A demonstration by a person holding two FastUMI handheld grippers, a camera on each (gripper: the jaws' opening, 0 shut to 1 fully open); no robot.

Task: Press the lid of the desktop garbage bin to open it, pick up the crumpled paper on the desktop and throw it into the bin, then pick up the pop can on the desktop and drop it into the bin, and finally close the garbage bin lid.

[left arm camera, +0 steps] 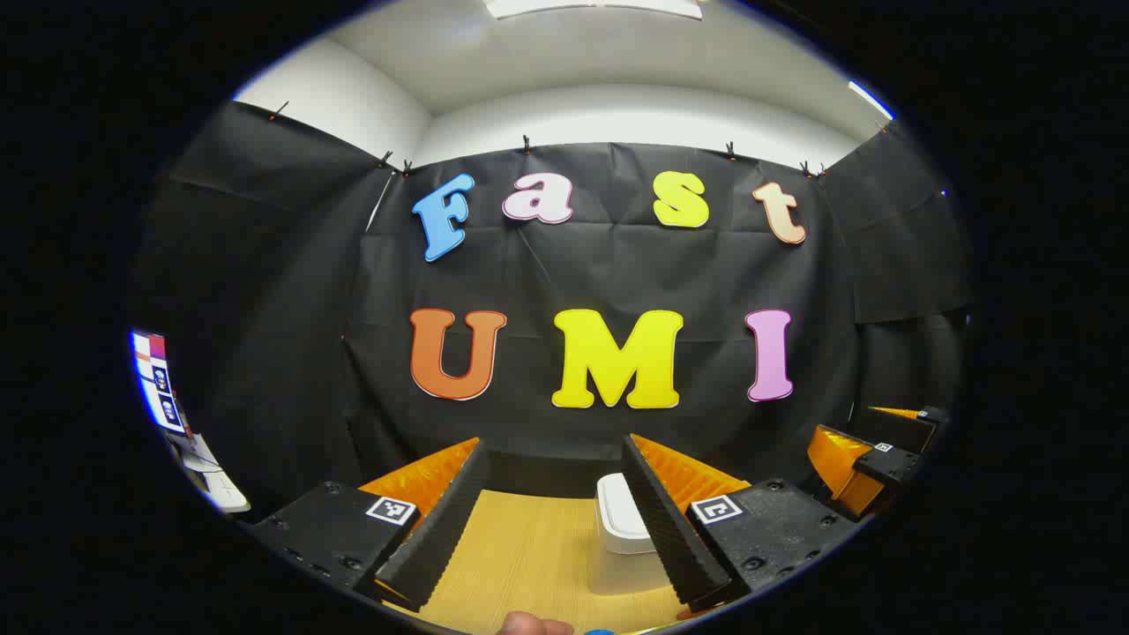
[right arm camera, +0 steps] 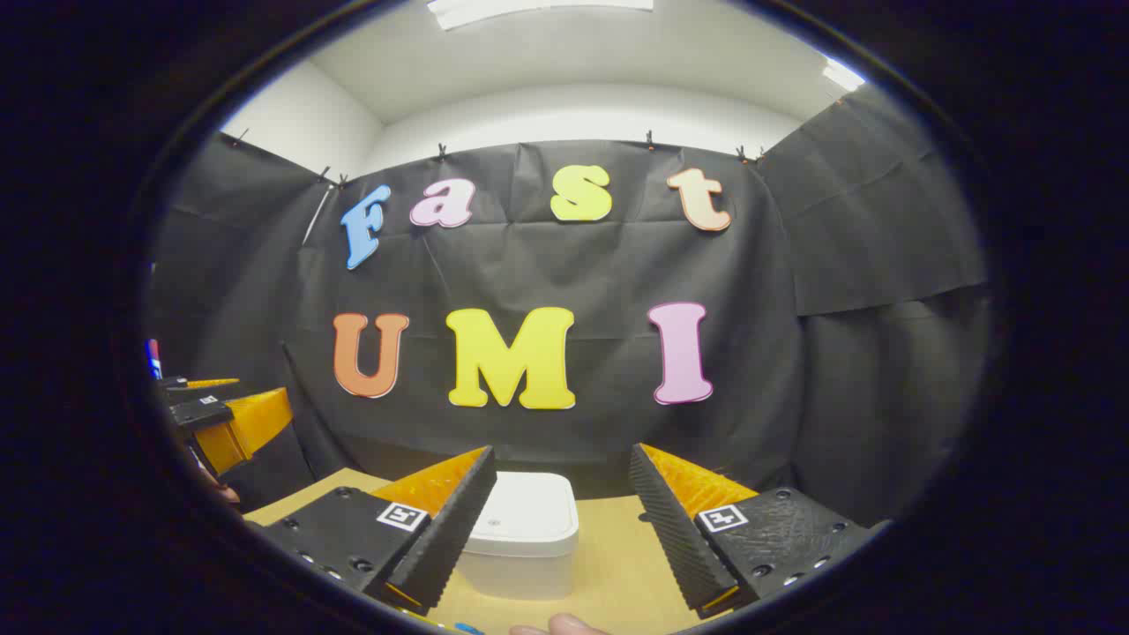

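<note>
In the left gripper view, the left gripper (left arm camera: 551, 520) hangs above the pale wooden desktop (left arm camera: 520, 556) with its jaws spread wide and nothing between them. The squat white plastic garbage bin (left arm camera: 620, 520) stands toward the right of that gap, partly hidden behind the right finger, its lid down. Farther right, near the edge, the right gripper (left arm camera: 869, 459) floats well apart.

In the right gripper view the same bin (right arm camera: 522, 534) sits just beyond the fingers, left of centre, part of it behind the left finger, lid (right arm camera: 526, 511) flat and closed. The right gripper's own jaws are also wide open and empty. At the far left edge the left gripper (right arm camera: 220, 414) shows.

Opening the lid looks like the step in hand (neither the paper nor the can can be made out here). The risk, as I judge it: a press landing off-centre or on the rim could tip or skid this light bin across the smooth wood instead of releasing the lid.
</note>
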